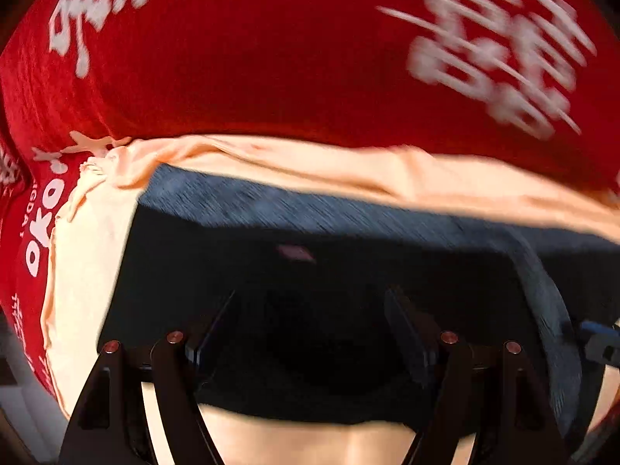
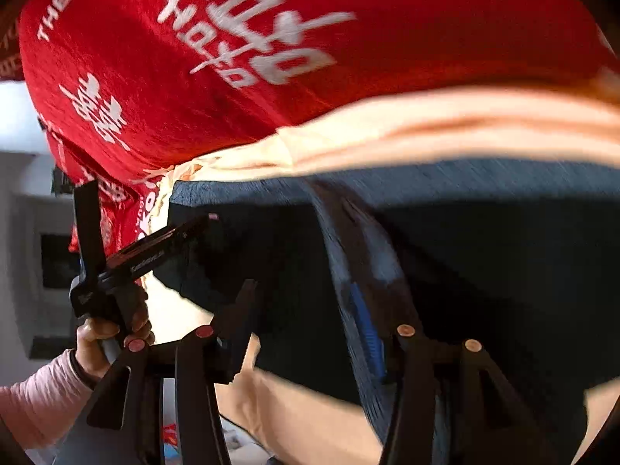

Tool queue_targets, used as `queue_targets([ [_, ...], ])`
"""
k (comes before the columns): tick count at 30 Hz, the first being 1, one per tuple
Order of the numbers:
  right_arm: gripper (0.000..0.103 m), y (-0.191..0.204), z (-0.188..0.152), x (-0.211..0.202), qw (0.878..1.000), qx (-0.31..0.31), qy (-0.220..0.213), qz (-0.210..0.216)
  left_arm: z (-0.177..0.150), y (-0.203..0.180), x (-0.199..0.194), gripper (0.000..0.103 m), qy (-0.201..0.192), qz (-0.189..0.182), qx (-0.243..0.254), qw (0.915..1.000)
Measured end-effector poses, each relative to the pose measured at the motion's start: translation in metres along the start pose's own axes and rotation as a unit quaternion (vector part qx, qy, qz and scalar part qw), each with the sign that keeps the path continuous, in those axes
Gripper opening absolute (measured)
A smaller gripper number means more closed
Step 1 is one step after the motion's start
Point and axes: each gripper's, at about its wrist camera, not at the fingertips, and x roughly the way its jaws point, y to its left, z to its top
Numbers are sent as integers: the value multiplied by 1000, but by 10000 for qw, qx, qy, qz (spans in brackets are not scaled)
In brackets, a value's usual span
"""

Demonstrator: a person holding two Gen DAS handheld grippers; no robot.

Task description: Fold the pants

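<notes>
Dark navy pants (image 1: 271, 232) lie folded on a peach cloth (image 1: 85, 271). My left gripper (image 1: 310, 298) hangs open just over the pants, pointing steeply down, with nothing pinched between its fingers. The right wrist view shows the same pants (image 2: 484, 271). There my right gripper (image 2: 321, 302) stands open over them. A raised band of the pants' fabric with a blue inner strip (image 2: 364, 321) runs up between its fingers, close against the right one. My left gripper (image 2: 147, 201) appears at the pants' left corner, jaws spread wide, held by a hand (image 2: 100, 333).
A red cloth with white lettering (image 1: 252, 58) lies under the peach cloth and fills the far half of both views. Its edge drops off at the left (image 2: 58, 147), with a pale room beyond. A pink sleeve (image 2: 35, 399) is at the lower left.
</notes>
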Motion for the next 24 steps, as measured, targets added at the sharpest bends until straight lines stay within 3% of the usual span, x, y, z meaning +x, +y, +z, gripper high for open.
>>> queue_targets([
  [9,54,-57,-103,-62,9957,849,-209,-315,-73,-93,-28,77,535,-684,789,9931],
  [12,54,-75,-143,-79,9905,1240,-352,-485,-97,-122,-39,77,500,-881,1174,9879],
  [21,54,-112,-273,-117,9647,2272,-889,-993,-146,-180,-54,77,661,-1497,1598,9735],
  [24,54,-127,-316,-120,9489,2691,-1039,-1277,-162,-193,-56,77,686,-1623,1657,9703],
])
